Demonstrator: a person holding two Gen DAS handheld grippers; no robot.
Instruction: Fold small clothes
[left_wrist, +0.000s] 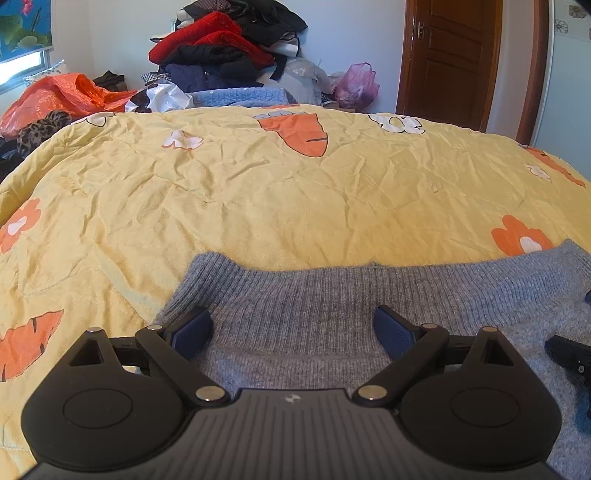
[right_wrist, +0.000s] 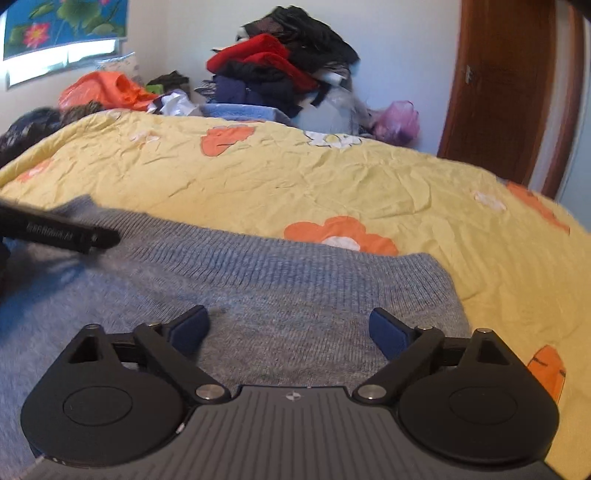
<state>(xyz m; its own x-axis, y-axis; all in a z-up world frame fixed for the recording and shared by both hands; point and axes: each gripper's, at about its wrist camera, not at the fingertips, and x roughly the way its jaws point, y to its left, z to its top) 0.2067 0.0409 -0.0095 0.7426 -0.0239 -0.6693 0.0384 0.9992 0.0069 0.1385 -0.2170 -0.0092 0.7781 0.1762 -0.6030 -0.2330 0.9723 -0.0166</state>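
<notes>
A grey knitted sweater (left_wrist: 332, 295) lies flat on the yellow bedspread (left_wrist: 258, 192), its ribbed hem on the far side. My left gripper (left_wrist: 293, 332) is open just above the sweater near its left hem corner and holds nothing. My right gripper (right_wrist: 290, 330) is open above the sweater (right_wrist: 258, 280) near its right hem corner and holds nothing. The right gripper shows at the right edge of the left wrist view (left_wrist: 570, 354). The left gripper shows at the left edge of the right wrist view (right_wrist: 55, 229).
The yellow bedspread (right_wrist: 332, 177) with orange flowers stretches beyond the sweater. A heap of red, black and blue clothes (left_wrist: 221, 48) stands at the far side, with an orange bag (left_wrist: 62, 92) and a pink bag (left_wrist: 358, 85). A brown door (left_wrist: 450, 59) is at the back right.
</notes>
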